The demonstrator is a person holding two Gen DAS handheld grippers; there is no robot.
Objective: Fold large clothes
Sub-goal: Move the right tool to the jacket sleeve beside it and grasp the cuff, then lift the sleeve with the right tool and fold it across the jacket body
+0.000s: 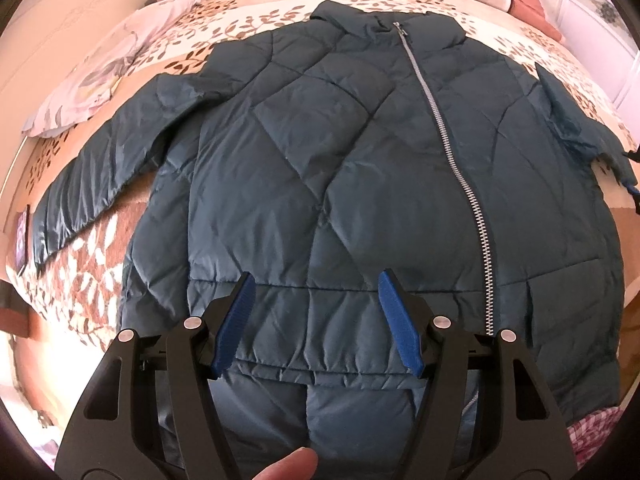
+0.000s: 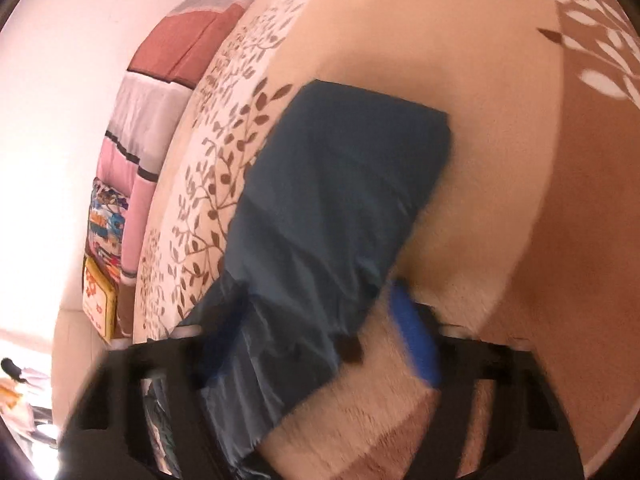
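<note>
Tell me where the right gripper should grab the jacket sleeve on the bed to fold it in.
Probably at the cuff end of the sleeve, coming from the outer side over the bedspread. The sleeve lies flat and stretched away from the jacket, its squared end free, so the fingers can pinch the edge and carry it inward.

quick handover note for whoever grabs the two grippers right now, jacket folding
Left gripper: open, hovering over the hem of the dark teal quilted jacket, holding nothing.
Right gripper: picture blurred; the jacket's sleeve lies between its fingers, grip cannot be confirmed.
Jacket: spread front up on the leaf-patterned bedspread, zipper closed, both sleeves out to the sides.
Done: laid out flat. The hem looks turned up a little.
Left: probably fold both sleeves in over the body, then fold the body up.
</note>
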